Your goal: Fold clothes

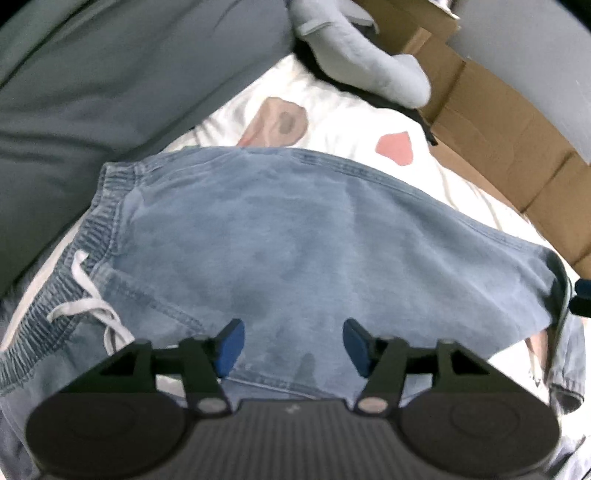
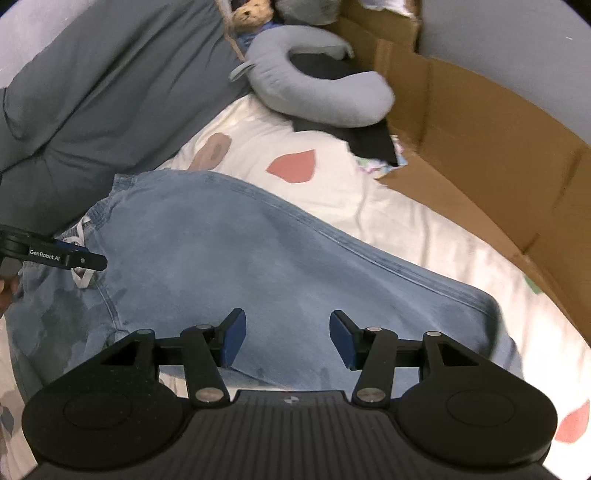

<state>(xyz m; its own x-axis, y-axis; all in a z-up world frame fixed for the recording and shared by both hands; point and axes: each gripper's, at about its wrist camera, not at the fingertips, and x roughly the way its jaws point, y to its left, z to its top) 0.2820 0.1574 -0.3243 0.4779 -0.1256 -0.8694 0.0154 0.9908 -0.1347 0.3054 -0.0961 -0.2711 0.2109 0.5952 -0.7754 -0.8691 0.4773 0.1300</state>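
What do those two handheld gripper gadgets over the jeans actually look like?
Each is mostly matte black. The left gripper and the right gripper each carry two flat blue pads on black linkage arms pinned with small silver rivets. Behind sit two round black discs and a ribbed dark grey body. Seen from the side in the right wrist view, the left one bears white "GenRobot.AI" lettering. No cables or sleeves show.

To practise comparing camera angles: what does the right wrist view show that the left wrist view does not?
Only the right wrist view shows the teddy bear and the left gripper from the side, by the drawstring. Only the left wrist view shows the whole knotted drawstring and elastic waistband. Both show the denim shorts, neck pillow, cardboard box, heart-print sheet and open jaws holding nothing.
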